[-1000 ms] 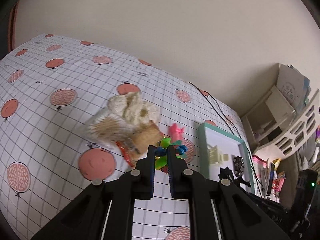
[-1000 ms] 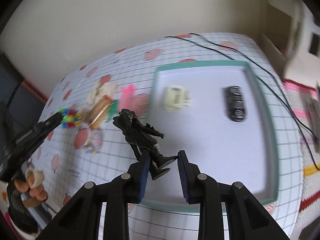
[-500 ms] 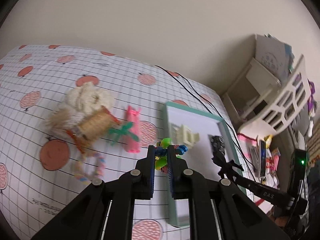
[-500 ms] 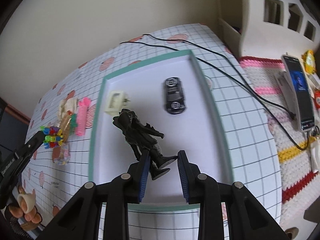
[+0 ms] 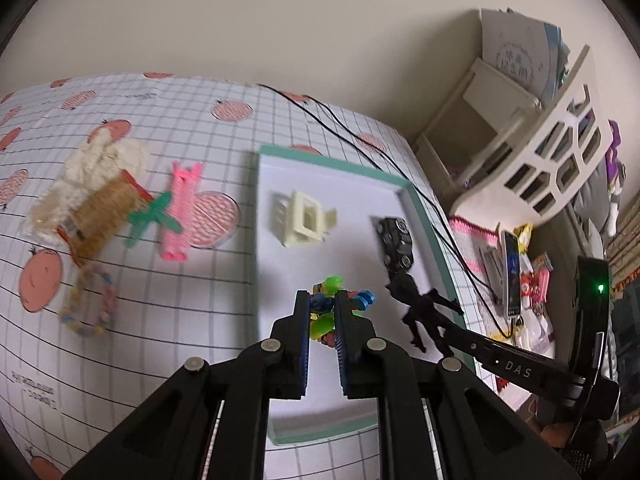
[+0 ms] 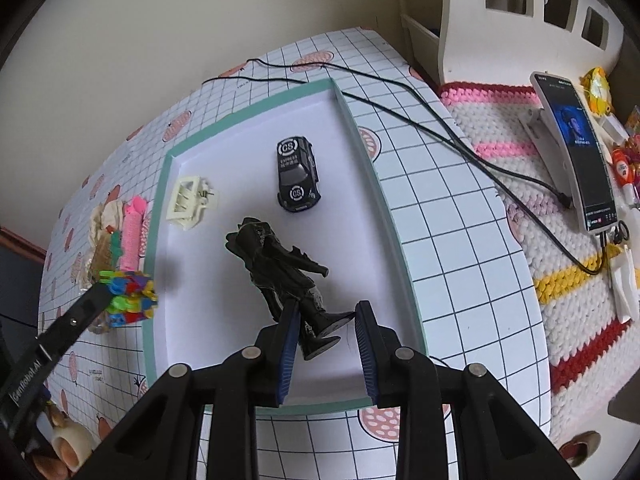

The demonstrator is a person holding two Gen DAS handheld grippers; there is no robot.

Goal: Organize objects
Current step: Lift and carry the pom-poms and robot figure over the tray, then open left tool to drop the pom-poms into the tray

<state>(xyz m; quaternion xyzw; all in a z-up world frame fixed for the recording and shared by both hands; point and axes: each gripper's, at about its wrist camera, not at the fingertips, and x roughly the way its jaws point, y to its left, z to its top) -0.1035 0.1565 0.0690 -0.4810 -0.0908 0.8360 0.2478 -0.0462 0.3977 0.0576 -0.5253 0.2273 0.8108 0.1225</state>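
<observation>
A teal-rimmed white tray (image 5: 420, 204) (image 6: 360, 132) lies on the checked tablecloth. In it are a cream hair claw (image 5: 302, 220) (image 6: 188, 198) and a black toy car (image 5: 396, 242) (image 6: 296, 174). My left gripper (image 5: 322, 312) (image 6: 116, 296) is shut on a multicoloured block toy (image 5: 326, 304) (image 6: 132, 300), held above the tray's left rim. My right gripper (image 6: 326, 320) (image 5: 440, 336) is shut on the legs of a black figure (image 6: 276, 264) (image 5: 416, 300), which hangs tilted over the tray's near half.
Left of the tray lie a pink clip (image 5: 180, 208), a green clip (image 5: 150, 218), fluffy cream and tan pieces (image 5: 92, 184) and a bead bracelet (image 5: 88, 304). A black cable (image 6: 400, 92) crosses the table's far corner. A phone (image 6: 576, 148) and a white shelf (image 5: 560, 140) stand on the right.
Both grippers have swung right. The left one carried the block toy from the pile to the tray. The right one moved the figure from the tray's left edge to its near middle.
</observation>
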